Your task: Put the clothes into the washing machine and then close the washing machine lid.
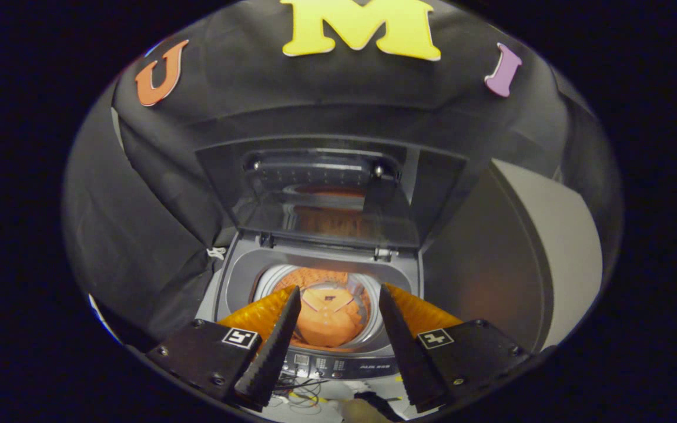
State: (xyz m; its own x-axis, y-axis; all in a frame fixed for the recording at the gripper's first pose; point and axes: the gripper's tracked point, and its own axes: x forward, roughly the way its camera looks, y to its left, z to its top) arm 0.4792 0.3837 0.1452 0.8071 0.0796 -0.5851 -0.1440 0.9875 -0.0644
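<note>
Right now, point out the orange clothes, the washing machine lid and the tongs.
orange clothes (327,320): gripper view, on the folded cloth inside the drum.
washing machine lid (321,194): gripper view, on the raised lid's see-through panel.
tongs (338,294): gripper view, midway between the open tips, holding nothing.

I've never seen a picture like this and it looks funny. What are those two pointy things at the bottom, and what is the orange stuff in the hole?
The camera rides on a gripper that a person holds, so you look along its two fingers. They are open and hold nothing. Beyond them stands a small washing machine with its lid tipped up and open. The orange stuff down in the round drum is clothes, already inside. A row of buttons sits on the machine's near edge, between the fingers.
</note>
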